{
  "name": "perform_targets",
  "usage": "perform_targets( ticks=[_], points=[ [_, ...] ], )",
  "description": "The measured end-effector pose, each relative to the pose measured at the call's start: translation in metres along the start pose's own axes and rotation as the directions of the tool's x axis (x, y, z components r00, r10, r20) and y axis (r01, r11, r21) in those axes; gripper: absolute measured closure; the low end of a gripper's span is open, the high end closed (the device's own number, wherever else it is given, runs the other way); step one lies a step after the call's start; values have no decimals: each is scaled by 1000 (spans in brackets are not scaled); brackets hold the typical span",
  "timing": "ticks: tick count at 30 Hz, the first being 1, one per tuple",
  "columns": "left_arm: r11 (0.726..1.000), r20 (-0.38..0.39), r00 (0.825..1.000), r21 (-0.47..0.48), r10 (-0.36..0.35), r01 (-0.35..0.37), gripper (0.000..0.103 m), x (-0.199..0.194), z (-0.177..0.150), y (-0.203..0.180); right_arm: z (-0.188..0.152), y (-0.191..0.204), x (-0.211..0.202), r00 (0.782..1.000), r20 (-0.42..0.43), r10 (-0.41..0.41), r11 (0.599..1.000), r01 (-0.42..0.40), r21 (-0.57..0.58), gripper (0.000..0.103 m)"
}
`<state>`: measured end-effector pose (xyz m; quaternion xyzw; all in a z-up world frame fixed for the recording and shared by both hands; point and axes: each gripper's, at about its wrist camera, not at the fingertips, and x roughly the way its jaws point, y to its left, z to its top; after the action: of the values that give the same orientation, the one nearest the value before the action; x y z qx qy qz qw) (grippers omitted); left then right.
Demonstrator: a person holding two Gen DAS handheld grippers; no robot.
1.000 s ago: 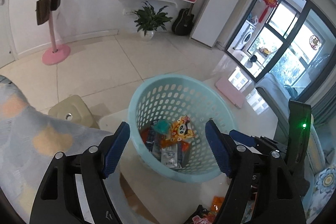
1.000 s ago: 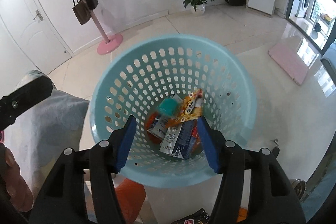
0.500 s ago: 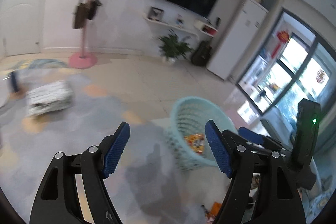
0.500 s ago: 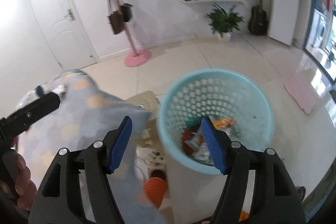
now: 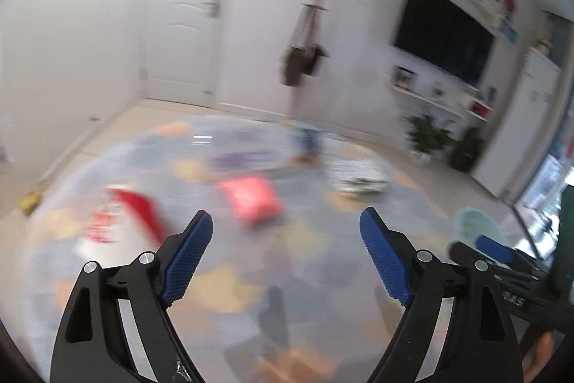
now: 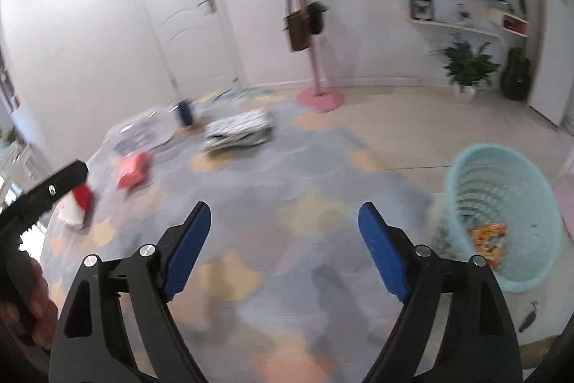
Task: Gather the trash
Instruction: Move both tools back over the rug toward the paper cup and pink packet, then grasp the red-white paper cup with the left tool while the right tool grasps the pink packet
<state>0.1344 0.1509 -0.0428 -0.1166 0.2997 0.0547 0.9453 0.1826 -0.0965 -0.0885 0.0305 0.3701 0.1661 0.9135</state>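
Both views are motion-blurred. My left gripper (image 5: 285, 255) is open and empty above the patterned rug (image 5: 305, 246). A pink packet (image 5: 253, 198) and a red-and-white wrapper (image 5: 125, 216) lie on the rug ahead of it. My right gripper (image 6: 283, 250) is open and empty. The light blue basket (image 6: 502, 214) with trash inside stands to its right on the floor; it also shows small in the left wrist view (image 5: 475, 223). The pink packet (image 6: 132, 169) and the red-and-white wrapper (image 6: 77, 203) lie far left in the right wrist view.
A black-and-white patterned bag (image 6: 238, 130) and a blue item (image 6: 183, 112) lie at the rug's far edge. A pink coat stand (image 6: 315, 67) with hanging bags, a potted plant (image 6: 464, 69), a white door (image 6: 186, 9) and a wall TV (image 5: 443, 36) stand behind. My left gripper's body (image 6: 39, 196) shows at left.
Both grippers have swung left, away from the basket, and now face the rug with the scattered wrappers. Both stayed open and empty.
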Motion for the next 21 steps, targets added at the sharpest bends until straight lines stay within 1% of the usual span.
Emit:
perform_targets(
  ticks=[2, 4, 5, 7, 9, 10, 13, 14, 16, 18, 19, 21],
  points=[
    [998, 15, 999, -36, 51, -50, 15, -6, 1, 27, -3, 16, 8, 1000, -5, 9, 1000, -10, -30, 23],
    [994, 22, 997, -79, 72, -70, 14, -8, 3, 61, -6, 26, 14, 1000, -9, 14, 999, -15, -50, 23],
    [993, 20, 997, -89, 80, -78, 13, -7, 4, 69, -8, 31, 17, 1000, -12, 17, 998, -18, -57, 23],
    [988, 0, 994, -109, 107, -107, 10, -1, 8, 92, -11, 36, 22, 1000, -21, 24, 998, -25, -62, 23],
    [986, -28, 992, -112, 122, -125, 10, 6, 10, 106, -12, 41, 26, 999, -35, 26, 997, -29, -65, 23],
    [985, -38, 991, -115, 125, -129, 10, 10, 11, 111, -10, 45, 28, 999, -43, 33, 997, -36, -70, 23],
    [989, -87, 993, -116, 79, -89, 10, 25, 11, 120, 0, 58, 30, 996, -56, 68, 993, -73, -93, 23],
    [989, -100, 992, -115, 77, -88, 10, 31, 10, 120, 3, 62, 30, 996, -56, 71, 992, -77, -103, 23],
    [989, -128, 987, -99, 98, -111, 10, 43, 7, 120, 9, 73, 32, 996, -58, 73, 988, -80, -129, 23],
    [987, -167, 977, -68, 132, -145, 11, 53, 3, 117, 14, 85, 36, 993, -78, 84, 983, -95, -155, 23],
    [985, -182, 972, -57, 152, -165, 14, 56, 3, 116, 16, 90, 38, 993, -85, 87, 981, -100, -166, 23],
    [984, -191, 969, -55, 158, -172, 20, 58, 0, 116, 21, 104, 43, 991, -99, 95, 974, -113, -195, 23]
  ],
)
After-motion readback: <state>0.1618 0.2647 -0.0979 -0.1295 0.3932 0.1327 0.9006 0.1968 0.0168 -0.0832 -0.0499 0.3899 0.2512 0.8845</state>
